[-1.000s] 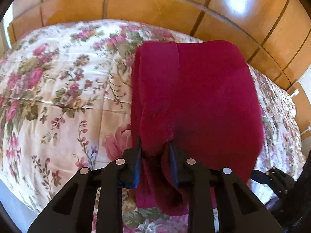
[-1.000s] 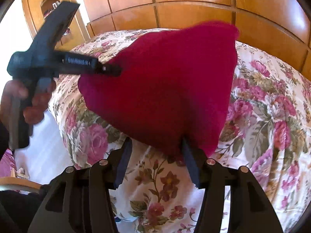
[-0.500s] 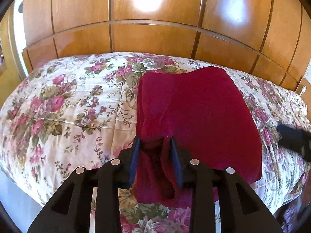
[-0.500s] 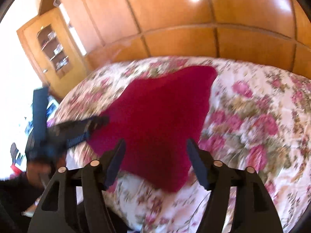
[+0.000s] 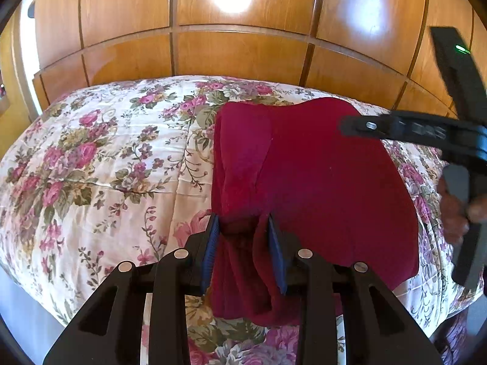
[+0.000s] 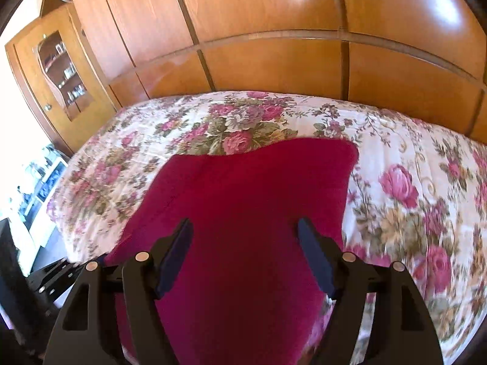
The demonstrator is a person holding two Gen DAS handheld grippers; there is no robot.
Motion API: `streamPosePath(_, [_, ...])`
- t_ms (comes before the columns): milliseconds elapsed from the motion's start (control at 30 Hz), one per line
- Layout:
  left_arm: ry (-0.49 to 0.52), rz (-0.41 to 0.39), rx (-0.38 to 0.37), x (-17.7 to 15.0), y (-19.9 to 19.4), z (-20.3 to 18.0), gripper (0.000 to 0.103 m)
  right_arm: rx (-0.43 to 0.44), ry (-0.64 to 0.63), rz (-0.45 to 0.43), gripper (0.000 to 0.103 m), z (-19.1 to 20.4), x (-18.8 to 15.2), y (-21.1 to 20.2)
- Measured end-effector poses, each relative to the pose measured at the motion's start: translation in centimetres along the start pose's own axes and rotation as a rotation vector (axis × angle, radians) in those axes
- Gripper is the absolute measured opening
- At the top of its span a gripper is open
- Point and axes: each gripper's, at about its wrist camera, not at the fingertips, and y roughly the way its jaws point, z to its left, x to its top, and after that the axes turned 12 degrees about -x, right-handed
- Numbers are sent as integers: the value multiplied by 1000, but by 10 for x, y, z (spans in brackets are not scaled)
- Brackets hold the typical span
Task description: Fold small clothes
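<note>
A dark red garment [image 5: 319,182] lies spread on the floral bedspread [image 5: 106,167], its left side folded over. My left gripper [image 5: 242,225] is shut on the bunched near edge of it, and folds of cloth hang down between the pads. In the right wrist view the same red garment [image 6: 249,188] lies flat under my right gripper [image 6: 243,225], whose jaws are opening wide with nothing pinched between them. The right gripper [image 5: 347,126] also shows side-on at the right of the left wrist view, held above the cloth by a hand [image 5: 456,210].
A glossy panelled wooden wall [image 5: 243,54] rises behind the bed. A wooden cabinet with a glass door [image 6: 61,76] stands at the far left. The bed's near edge drops off at the lower left [image 5: 36,298]. Floral bedspread [image 6: 411,213] stretches right of the garment.
My right gripper let go of the garment's corner, opened and drew back and up. The lifted cloth dropped flat onto the bed. The left gripper kept its grip.
</note>
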Motion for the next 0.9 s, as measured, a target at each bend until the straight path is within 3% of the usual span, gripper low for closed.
streamPosePath(200, [-1, 2, -11, -4, 6, 1, 31, -67, -36, 117, 77, 2, 1, 57])
streamPosePath(433, [-18, -4, -13, -6, 6, 2, 32, -57, -25, 93, 84, 0, 0, 58])
streamPosePath(500, [-17, -17, 16, -6, 2, 2, 53, -42, 5, 65, 88, -6, -1, 49])
streamPosePath(600, [-36, -38, 2, -5, -8, 7, 61, -33, 45, 17, 98, -10, -2, 30])
streamPosePath(667, [-40, -55, -1, -4, -15, 11, 70, -16, 90, -9, 100, -16, -3, 16])
streamPosePath(733, [-53, -69, -10, -1, -19, 17, 72, 34, 158, -22, 100, -30, -11, 2])
streamPosePath(900, [-150, -19, -174, 11, -7, 39, 72, 141, 294, 39, 100, -63, -43, -4])
